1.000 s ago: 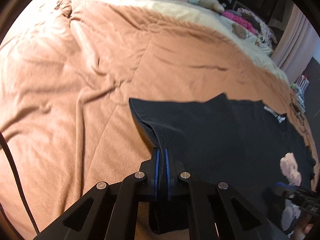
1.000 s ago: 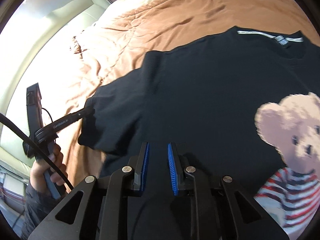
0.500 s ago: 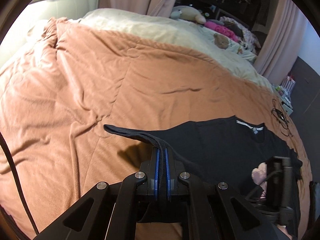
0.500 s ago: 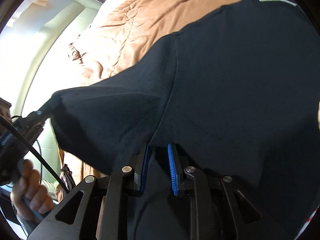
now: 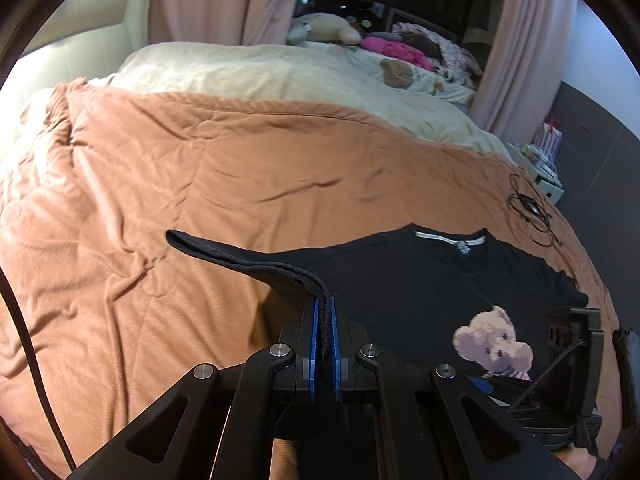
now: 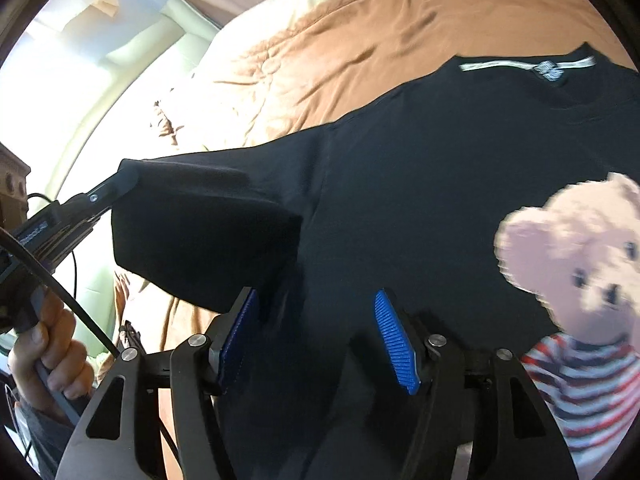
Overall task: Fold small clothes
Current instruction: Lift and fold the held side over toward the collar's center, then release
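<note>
Currently the left gripper (image 5: 325,312) is clamping tight on the sleeve hem of the black T-shirt (image 5: 400,280), lifting that sleeve above the orange blanket (image 5: 200,184) while the shirt body is lying flat on it. Right gripper (image 6: 316,328) is hovering over the shirt, fingers spread wide, gripping nothing. The person's left hand (image 6: 44,352) is wrapping the left gripper's handle, beside the shirt.

A: Where does the left wrist camera look from?
B: From low behind the left claw (image 5: 325,312), across the bed (image 5: 200,184) toward the curtains (image 5: 192,0).
A: And the right one?
B: Close above the black T-shirt (image 6: 420,168), facing the headboard (image 6: 132,76). Both views share the shirt's collar and bear print.
</note>
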{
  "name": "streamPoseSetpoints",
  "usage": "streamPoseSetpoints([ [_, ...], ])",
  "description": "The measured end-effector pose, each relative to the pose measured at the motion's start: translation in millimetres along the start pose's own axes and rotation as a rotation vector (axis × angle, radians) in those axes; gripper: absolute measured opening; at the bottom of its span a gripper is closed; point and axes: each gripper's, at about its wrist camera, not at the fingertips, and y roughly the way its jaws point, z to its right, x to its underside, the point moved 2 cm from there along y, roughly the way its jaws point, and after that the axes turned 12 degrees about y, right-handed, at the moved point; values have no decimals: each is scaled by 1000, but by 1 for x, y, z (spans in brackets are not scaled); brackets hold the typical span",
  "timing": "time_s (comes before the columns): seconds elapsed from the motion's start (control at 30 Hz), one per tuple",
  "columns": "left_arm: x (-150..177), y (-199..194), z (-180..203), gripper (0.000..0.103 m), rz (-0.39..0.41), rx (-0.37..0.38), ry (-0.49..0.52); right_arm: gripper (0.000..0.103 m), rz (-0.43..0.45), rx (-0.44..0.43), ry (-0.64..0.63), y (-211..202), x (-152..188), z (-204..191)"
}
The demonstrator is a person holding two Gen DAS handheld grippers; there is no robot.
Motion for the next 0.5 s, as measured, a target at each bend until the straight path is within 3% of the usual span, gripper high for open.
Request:
streamPoseSetpoints([
  [0.3,-4,5,63,6,-19,88,94,59,44,24,27,-46,6,33],
  [0.5,7,28,105,11,-105,181,110,59,64,89,18,-80,10,49],
])
